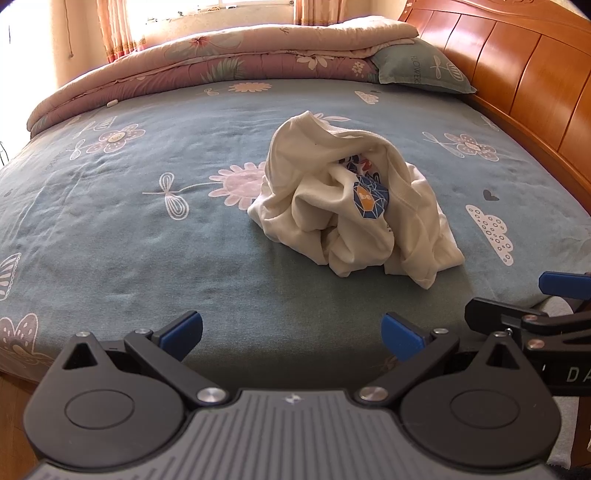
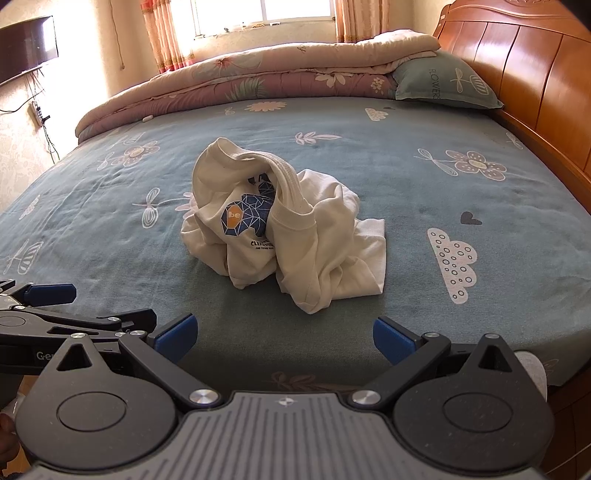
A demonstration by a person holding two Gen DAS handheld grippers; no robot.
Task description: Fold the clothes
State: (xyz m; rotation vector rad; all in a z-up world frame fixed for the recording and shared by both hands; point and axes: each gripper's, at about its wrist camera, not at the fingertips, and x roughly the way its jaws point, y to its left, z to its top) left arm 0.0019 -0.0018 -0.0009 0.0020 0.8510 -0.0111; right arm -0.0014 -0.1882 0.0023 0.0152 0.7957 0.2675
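Observation:
A cream sweatshirt point(image 1: 354, 206) with a blue and orange print lies crumpled in a heap on the blue flowered bed sheet point(image 1: 147, 236). The right wrist view shows the same sweatshirt point(image 2: 291, 229) just left of centre. My left gripper point(image 1: 291, 334) is open at the near edge of the bed, short of the heap, nothing between its blue pads. My right gripper point(image 2: 284, 338) is open too, also short of the heap and empty. Each gripper shows at the other view's side edge: the right gripper point(image 1: 554, 306), the left gripper point(image 2: 55, 306).
A folded floral quilt point(image 1: 207, 62) lies across the far side of the bed, with a blue pillow point(image 1: 421, 66) beside it. A wooden headboard point(image 1: 517, 81) runs along the right. Curtains and a bright window point(image 2: 266, 11) stand behind. A dark screen point(image 2: 26, 44) hangs on the left wall.

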